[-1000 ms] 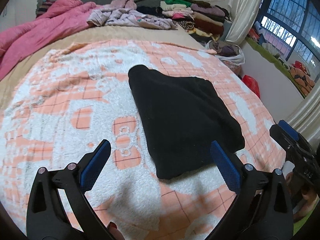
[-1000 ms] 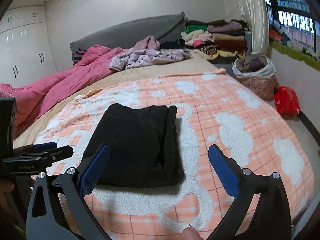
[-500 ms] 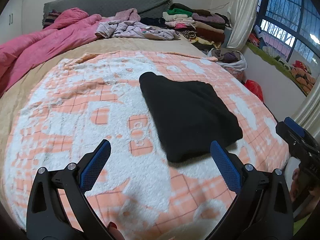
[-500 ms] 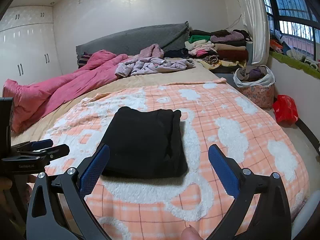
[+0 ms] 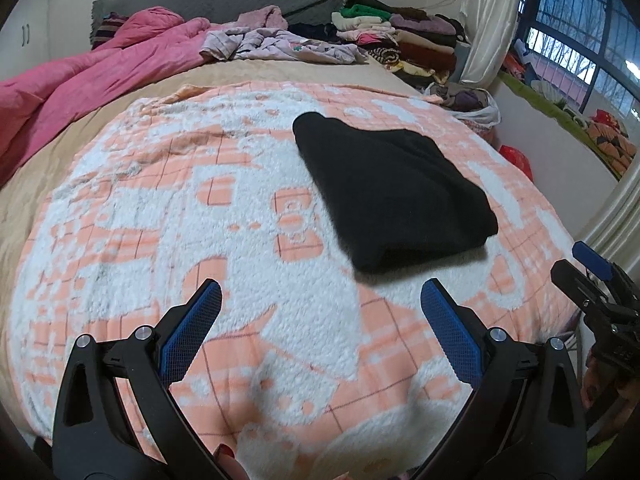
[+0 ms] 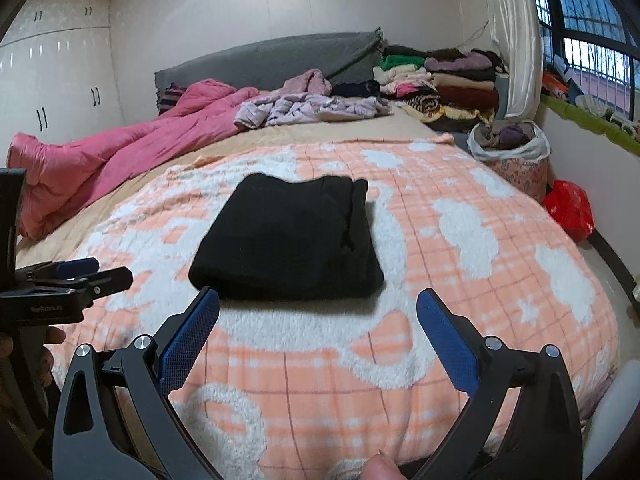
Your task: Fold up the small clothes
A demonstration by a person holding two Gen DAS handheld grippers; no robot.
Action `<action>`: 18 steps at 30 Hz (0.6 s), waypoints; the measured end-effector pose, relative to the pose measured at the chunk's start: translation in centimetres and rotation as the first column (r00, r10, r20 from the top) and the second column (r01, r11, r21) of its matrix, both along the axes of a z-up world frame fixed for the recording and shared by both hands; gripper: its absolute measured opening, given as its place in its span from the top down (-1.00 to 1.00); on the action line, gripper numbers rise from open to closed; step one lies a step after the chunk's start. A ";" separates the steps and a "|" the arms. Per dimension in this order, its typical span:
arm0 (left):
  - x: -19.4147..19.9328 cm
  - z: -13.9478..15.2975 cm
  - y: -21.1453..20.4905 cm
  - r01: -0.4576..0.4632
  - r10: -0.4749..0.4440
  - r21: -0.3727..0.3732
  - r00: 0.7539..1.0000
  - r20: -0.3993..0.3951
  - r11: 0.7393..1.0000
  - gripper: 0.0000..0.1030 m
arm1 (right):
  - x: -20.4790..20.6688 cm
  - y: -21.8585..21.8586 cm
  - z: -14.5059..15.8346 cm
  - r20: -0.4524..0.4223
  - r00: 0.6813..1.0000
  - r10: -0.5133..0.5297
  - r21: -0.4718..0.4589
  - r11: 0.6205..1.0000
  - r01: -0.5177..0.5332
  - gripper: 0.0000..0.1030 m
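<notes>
A folded black garment [image 5: 392, 192] lies flat on the orange and white blanket [image 5: 160, 208] that covers the bed. My left gripper [image 5: 320, 304] hovers open above the blanket, short of the garment's near edge, holding nothing. In the right wrist view the same black garment [image 6: 288, 236] sits just beyond my right gripper [image 6: 318, 312], which is open and empty too. Each gripper shows at the edge of the other's view: the right gripper [image 5: 592, 276] at far right, the left gripper [image 6: 72, 276] at far left.
A pink quilt [image 6: 112, 156] and loose lilac clothes [image 6: 312, 108] lie at the head of the bed. Stacked folded clothes [image 6: 440, 80] stand at the back right. On the floor to the right are a basket of clothes [image 6: 512, 152] and a red bag [image 6: 570, 210].
Both grippers have drawn back and up from the black garment, which now looks smaller and farther off. The garment itself has not moved. Both grippers stay open.
</notes>
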State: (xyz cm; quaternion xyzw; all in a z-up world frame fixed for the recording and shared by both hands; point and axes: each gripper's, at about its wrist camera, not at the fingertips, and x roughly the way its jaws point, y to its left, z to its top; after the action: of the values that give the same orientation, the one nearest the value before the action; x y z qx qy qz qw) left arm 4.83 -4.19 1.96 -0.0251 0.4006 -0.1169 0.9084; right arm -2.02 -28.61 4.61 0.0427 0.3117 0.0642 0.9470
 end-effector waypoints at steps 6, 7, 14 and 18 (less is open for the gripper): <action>-0.5 -1.2 0.4 -0.016 0.016 0.011 1.000 -0.019 1.000 -0.81 | -0.1 0.5 -0.9 -0.023 1.000 0.002 -0.017 1.000 -0.002 -0.91; -0.6 -1.3 0.5 -0.016 0.017 0.011 1.000 -0.021 1.000 -0.81 | -0.1 0.5 -1.0 -0.023 1.000 0.004 -0.015 1.000 -0.004 -0.91; -1.1 -2.0 0.4 -0.022 0.023 0.018 0.999 -0.022 1.000 -0.81 | -0.5 0.7 -1.5 -0.026 1.000 0.001 -0.030 1.000 -0.002 -0.91; -1.2 -2.4 0.3 -0.027 0.028 0.016 0.999 -0.027 1.000 -0.81 | -0.5 0.6 -2.4 -0.048 0.999 -0.007 -0.024 1.000 0.006 -0.91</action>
State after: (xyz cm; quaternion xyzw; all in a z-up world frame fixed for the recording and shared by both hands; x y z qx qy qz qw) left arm 3.64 -3.93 -0.48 -0.0252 0.4135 -0.1009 0.9045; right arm -2.50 -27.96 2.21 0.0339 0.3349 0.0564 0.9400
